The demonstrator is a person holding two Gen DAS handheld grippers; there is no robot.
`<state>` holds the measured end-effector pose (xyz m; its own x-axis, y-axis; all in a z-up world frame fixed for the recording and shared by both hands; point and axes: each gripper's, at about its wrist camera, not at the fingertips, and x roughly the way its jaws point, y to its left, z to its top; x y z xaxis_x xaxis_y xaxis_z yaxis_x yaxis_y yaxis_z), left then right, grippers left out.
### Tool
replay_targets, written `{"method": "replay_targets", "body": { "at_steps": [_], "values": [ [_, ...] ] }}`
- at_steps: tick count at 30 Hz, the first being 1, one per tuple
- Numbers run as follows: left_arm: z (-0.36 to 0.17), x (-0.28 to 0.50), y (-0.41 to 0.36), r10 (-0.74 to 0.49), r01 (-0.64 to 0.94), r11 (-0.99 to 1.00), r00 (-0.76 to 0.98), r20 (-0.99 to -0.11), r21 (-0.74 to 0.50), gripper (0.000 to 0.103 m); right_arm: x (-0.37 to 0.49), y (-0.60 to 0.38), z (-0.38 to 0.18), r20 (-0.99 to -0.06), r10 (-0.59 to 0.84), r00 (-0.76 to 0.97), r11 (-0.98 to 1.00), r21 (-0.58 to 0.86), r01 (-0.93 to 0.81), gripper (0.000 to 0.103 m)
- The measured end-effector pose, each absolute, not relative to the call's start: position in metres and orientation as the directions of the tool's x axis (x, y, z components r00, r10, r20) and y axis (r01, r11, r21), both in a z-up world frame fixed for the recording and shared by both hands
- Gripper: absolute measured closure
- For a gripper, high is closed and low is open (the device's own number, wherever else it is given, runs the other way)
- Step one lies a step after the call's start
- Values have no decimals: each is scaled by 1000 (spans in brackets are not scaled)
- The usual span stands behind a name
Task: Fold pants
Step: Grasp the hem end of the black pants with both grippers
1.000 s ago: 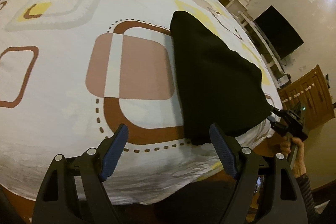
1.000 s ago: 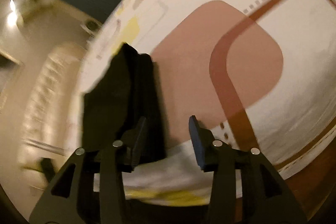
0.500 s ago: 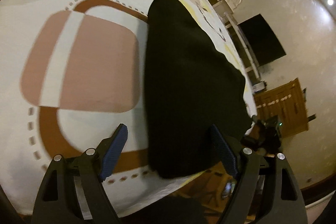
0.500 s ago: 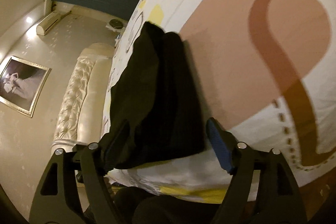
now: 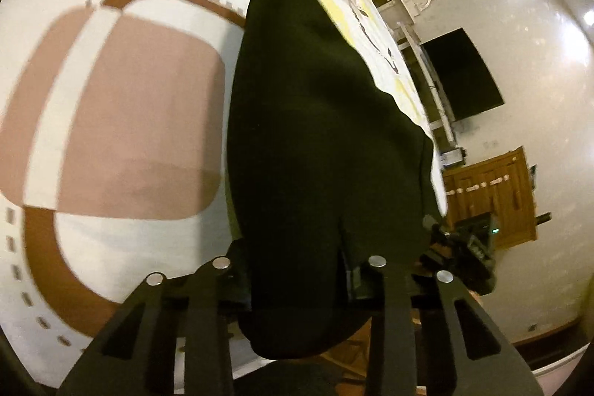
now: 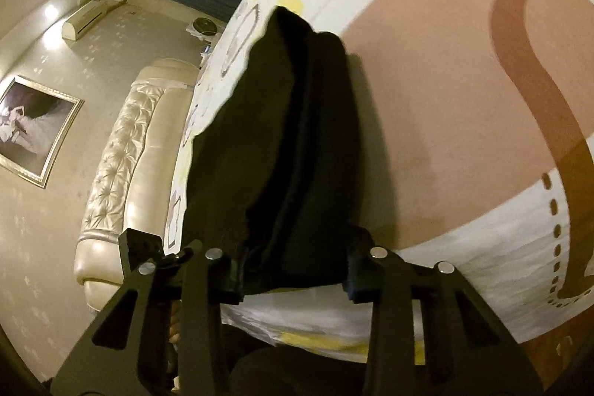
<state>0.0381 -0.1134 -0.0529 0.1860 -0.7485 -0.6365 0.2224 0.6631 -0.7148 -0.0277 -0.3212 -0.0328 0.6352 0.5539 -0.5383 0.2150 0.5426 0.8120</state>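
On the bedsheet (image 5: 111, 121), pants (image 5: 319, 143) lie between both tools.

Left black two-finger gripper (image 5: 297, 279): jaws spread wide, low, pointing forward. Right black two-finger gripper (image 6: 293, 275): same, jaws wide apart, level.

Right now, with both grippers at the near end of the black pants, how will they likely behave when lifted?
The black pants look soft and floppy: their near end droops over the edge of the patterned bedsheet, so lifted they would probably sag. The layered folds seem thick, so they may slip apart unless the left gripper and right gripper rise together.
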Motion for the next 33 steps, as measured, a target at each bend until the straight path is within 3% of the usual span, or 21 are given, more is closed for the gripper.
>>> {"method": "replay_targets", "body": {
  "at_steps": [8, 17, 33],
  "values": [
    [-25, 30, -56, -665, 216, 746, 282, -692, -629, 72, 4, -261, -19, -524, 628, 575, 564, 816, 127, 69],
    [-34, 11, 23, -626, 129, 770, 336, -704, -624, 72, 40, -192, -26, -520, 699, 491, 565, 822, 67, 69],
    [-41, 15, 16, -625, 148, 773, 340, -703, -616, 70, 29, -203, -54, -516, 705, 487, 535, 837, 111, 68]
  ]
}}
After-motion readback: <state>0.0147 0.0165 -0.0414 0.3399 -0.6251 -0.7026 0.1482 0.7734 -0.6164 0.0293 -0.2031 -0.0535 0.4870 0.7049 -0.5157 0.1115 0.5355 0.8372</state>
